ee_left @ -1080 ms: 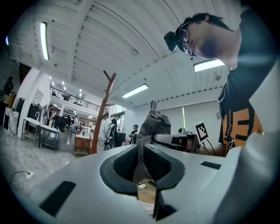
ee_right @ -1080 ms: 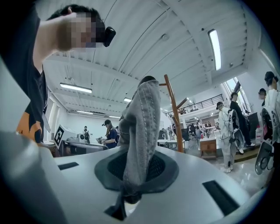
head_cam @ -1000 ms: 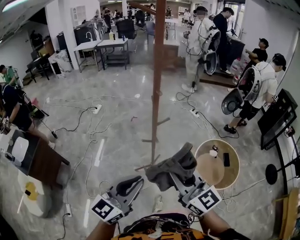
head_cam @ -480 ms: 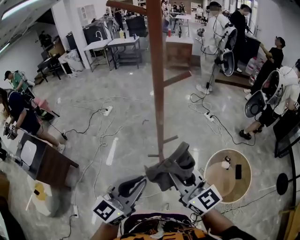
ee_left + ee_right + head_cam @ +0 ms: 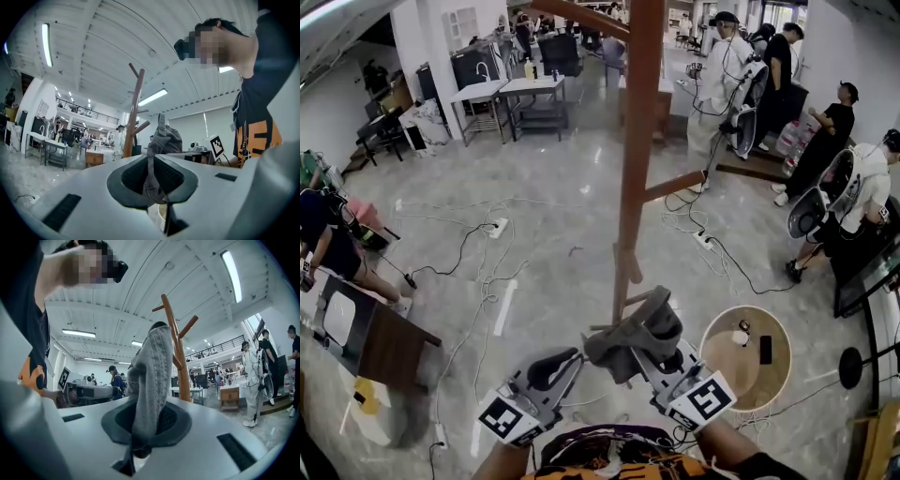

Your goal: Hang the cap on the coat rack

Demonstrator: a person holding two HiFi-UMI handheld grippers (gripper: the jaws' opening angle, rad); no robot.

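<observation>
Two grippers share the grey cap (image 5: 630,336) in the head view, the left gripper (image 5: 570,362) at its left edge and the right gripper (image 5: 654,349) at its right. Each bears a black-and-white square marker (image 5: 701,401). The cap hangs near the wooden coat rack (image 5: 636,159), clear of its pegs. Cables (image 5: 478,234) cross the open floor on the left, and a round table (image 5: 773,323) stands on the right. In the left gripper view the jaws are clenched on a thin fold of cap. In the right gripper view they are clenched on a thicker fold, with the rack behind.

coat rack (image 5: 636,141) top cropped, base behind cap (image 5: 630,339)
</observation>
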